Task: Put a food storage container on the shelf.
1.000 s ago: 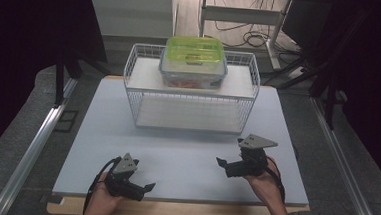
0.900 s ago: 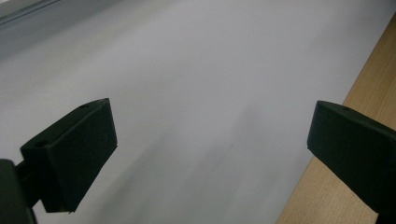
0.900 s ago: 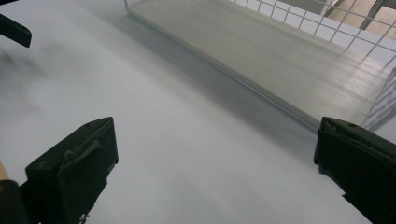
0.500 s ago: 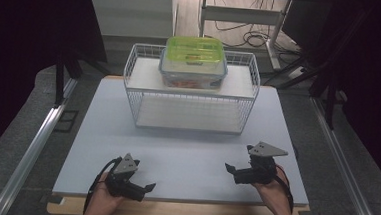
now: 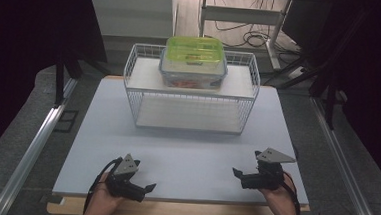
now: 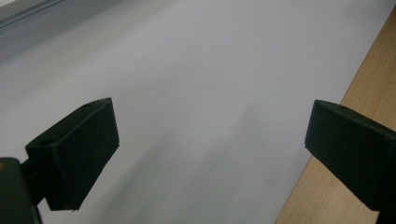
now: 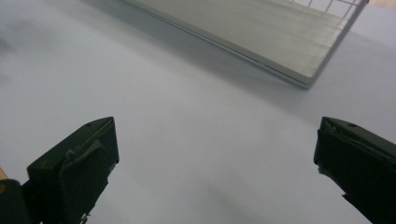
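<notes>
A pale wooden bench point(image 5: 182, 213) carries a large white rectangular sheet point(image 5: 186, 142) that covers nearly all of its top, leaving a strip of bare wood along the near edge. On the far half of the sheet stands a white wire two-tier shelf rack point(image 5: 191, 90), its lower white board just above the sheet. On its upper board sits a clear plastic rectangular box with a lime-green lid point(image 5: 193, 61), well back from the bench's near edge.
</notes>
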Action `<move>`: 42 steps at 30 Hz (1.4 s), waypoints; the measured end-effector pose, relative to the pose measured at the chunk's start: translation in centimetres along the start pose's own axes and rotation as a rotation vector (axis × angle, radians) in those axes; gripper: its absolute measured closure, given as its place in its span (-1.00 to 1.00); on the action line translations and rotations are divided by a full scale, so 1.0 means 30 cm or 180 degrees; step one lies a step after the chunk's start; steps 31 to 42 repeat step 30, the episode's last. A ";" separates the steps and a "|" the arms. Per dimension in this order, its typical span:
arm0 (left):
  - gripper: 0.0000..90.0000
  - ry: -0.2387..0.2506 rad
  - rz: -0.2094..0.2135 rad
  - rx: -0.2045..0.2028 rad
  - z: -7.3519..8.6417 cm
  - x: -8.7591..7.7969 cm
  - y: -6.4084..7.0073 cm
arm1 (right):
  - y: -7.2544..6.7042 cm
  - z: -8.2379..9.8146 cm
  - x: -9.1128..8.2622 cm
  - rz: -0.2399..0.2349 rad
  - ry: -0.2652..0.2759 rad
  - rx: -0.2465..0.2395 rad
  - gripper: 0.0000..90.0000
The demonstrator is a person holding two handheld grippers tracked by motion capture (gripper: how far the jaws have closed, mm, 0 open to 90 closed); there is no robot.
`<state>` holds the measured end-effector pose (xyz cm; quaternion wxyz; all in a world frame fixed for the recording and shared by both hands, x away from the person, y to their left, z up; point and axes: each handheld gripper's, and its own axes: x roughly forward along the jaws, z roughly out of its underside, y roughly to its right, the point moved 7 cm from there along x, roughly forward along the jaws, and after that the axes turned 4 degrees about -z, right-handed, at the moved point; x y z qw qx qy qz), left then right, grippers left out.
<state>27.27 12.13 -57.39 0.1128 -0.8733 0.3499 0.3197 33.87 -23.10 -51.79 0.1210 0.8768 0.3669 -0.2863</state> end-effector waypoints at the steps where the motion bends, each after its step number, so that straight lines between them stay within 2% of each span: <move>1: -0.94 0.0001 -0.0001 0.0007 0.000 0.000 0.000 | 0.004 0.006 -0.003 0.0011 -0.0004 0.0007 -1.00; 13: -0.94 -0.0019 -0.0015 0.0036 0.002 0.004 0.001 | 0.041 0.074 -0.028 0.0123 -0.0059 0.0139 -0.99; 25: -0.95 -0.0044 -0.0022 0.0043 0.005 0.008 0.000 | 0.058 0.157 -0.013 0.0149 -0.0316 0.0214 -0.99; 30: -0.95 -0.0045 -0.0022 0.0048 0.004 0.008 0.000 | 0.063 0.177 0.001 0.0134 -0.0425 0.0275 -0.99; 42: -0.95 -0.0045 -0.0022 0.0048 0.004 0.008 0.000 | 0.063 0.177 0.001 0.0134 -0.0425 0.0275 -0.99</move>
